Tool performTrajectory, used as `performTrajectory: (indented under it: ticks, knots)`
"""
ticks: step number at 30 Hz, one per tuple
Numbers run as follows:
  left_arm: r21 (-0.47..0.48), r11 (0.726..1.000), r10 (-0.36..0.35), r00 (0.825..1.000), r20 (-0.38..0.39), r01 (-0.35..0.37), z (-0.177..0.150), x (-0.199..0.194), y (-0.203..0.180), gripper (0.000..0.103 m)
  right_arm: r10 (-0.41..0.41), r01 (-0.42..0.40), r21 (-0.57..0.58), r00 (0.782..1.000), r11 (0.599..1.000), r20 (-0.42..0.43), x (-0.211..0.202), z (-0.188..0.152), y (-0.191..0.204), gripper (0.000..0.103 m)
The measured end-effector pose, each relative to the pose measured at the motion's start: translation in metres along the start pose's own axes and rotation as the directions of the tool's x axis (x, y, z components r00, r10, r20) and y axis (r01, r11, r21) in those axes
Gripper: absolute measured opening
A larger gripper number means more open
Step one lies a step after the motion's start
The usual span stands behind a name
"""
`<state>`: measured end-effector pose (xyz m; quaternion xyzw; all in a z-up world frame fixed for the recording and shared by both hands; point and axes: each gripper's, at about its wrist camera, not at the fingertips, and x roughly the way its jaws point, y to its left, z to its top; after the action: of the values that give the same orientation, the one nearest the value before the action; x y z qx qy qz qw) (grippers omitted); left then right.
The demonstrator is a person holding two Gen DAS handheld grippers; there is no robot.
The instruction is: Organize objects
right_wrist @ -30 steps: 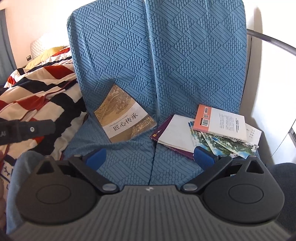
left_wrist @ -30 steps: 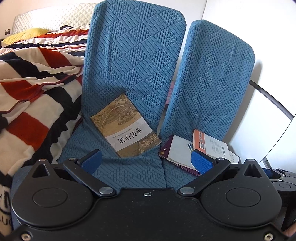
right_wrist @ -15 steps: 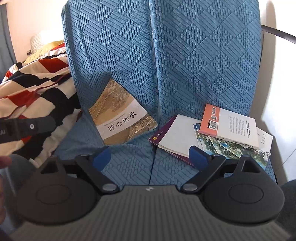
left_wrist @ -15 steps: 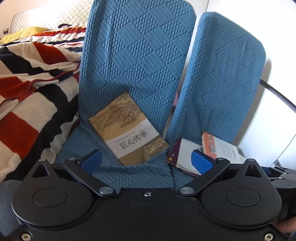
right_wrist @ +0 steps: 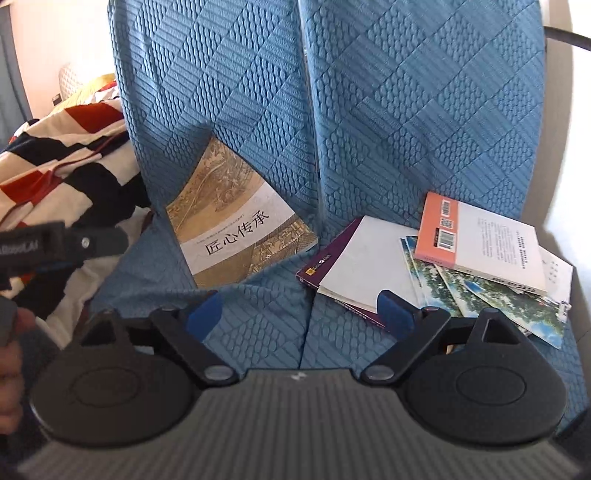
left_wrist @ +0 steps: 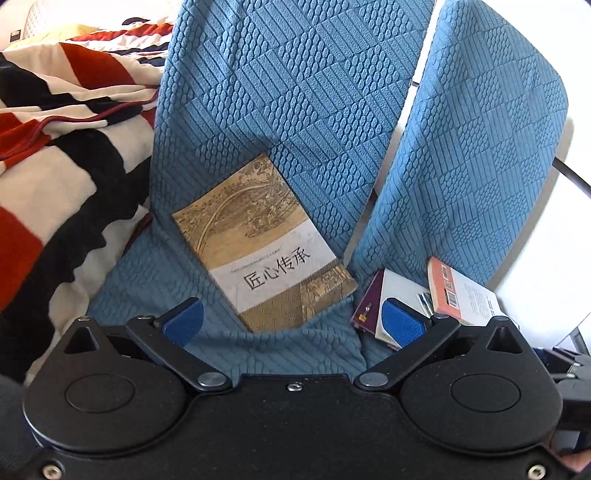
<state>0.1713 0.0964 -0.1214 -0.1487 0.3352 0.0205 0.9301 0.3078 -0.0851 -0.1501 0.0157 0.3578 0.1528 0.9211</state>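
Observation:
A gold-brown book (left_wrist: 266, 243) with a white title band leans in the crease of the left blue seat (left_wrist: 155, 280). My left gripper (left_wrist: 291, 321) hovers just in front of its lower edge, open with nothing between the pads. On the right seat lie a purple and white book (right_wrist: 362, 266), an orange and white book (right_wrist: 480, 243) and several landscape cards (right_wrist: 498, 299) in a loose pile. My right gripper (right_wrist: 299, 314) is open above the seam between the seats. Its right pad covers the near edge of the purple book. The gold-brown book (right_wrist: 236, 221) sits up and to the left of it.
Two blue quilted chair backs (left_wrist: 295, 92) stand side by side. A red, black and white striped blanket (left_wrist: 55, 166) lies on the bed to the left. A dark metal bar (right_wrist: 565, 35) curves at the far right. The left tool's black housing (right_wrist: 55, 243) and a hand (right_wrist: 11, 369) show at the left edge.
Both grippers have come down and closer to the seats, so the books look larger. The right gripper's pads have drawn in a little. The books have not moved.

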Motion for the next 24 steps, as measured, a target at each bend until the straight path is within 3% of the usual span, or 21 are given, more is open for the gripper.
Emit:
performTrajectory:
  ticks: [9,16,24]
  knots:
    - [0.009,1.0,0.016,1.0,0.0,-0.016,0.02,0.049,-0.005,0.103,-0.002,0.003,-0.049,1.0,0.999,0.018,0.035,0.016,0.005,0.092]
    - [-0.075,0.997,0.008,0.999,-0.047,-0.011,0.024,0.09,0.026,0.102,0.013,-0.008,-0.101,0.999,0.995,0.05,0.07,0.031,0.009,0.092]
    - [-0.199,0.98,-0.014,0.993,-0.12,-0.011,0.013,0.128,0.065,0.093,0.055,-0.047,-0.127,0.997,0.991,0.06,0.127,0.047,0.003,0.093]
